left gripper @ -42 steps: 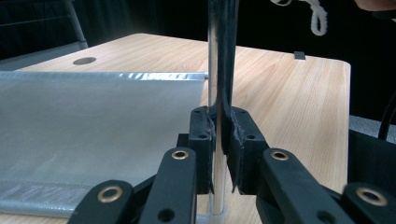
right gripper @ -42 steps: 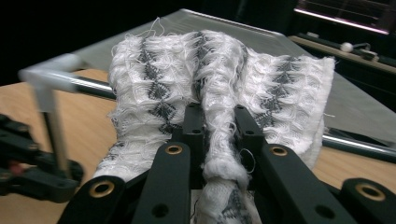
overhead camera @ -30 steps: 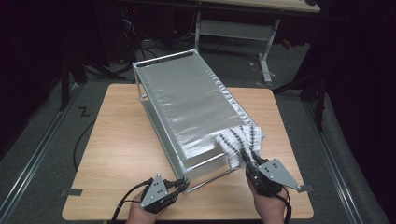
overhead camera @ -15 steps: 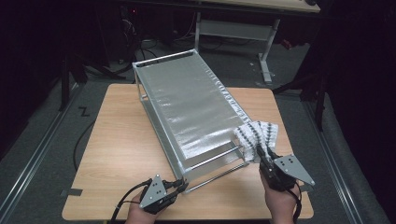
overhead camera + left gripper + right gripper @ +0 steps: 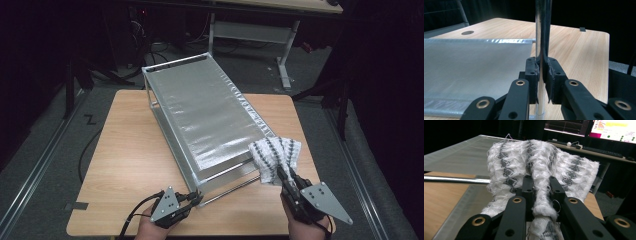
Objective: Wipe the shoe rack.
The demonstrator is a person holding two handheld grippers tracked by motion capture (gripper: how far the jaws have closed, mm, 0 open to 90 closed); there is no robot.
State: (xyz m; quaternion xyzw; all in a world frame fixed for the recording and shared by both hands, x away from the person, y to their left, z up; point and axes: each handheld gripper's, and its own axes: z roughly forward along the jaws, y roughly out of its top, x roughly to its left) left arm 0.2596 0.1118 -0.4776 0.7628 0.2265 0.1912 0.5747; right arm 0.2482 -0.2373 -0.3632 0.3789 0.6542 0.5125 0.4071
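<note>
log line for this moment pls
left gripper: shut on rack post | right gripper: shut on knit cloth | cloth beside rack's near corner

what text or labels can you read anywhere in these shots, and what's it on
None reads clearly.
Monitors behind the cloth: coloured blocks and rows of text, too blurred to read.
Floor left of the table: a dark Z-shaped mark, possibly tape, not clearly a letter.
Metal rack: no label visible.

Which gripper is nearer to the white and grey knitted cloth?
Right. The right gripper is shut on a bunched fold of the white and grey knitted cloth. The left gripper clamps a post of the silver metal rack, away from the cloth.
</note>
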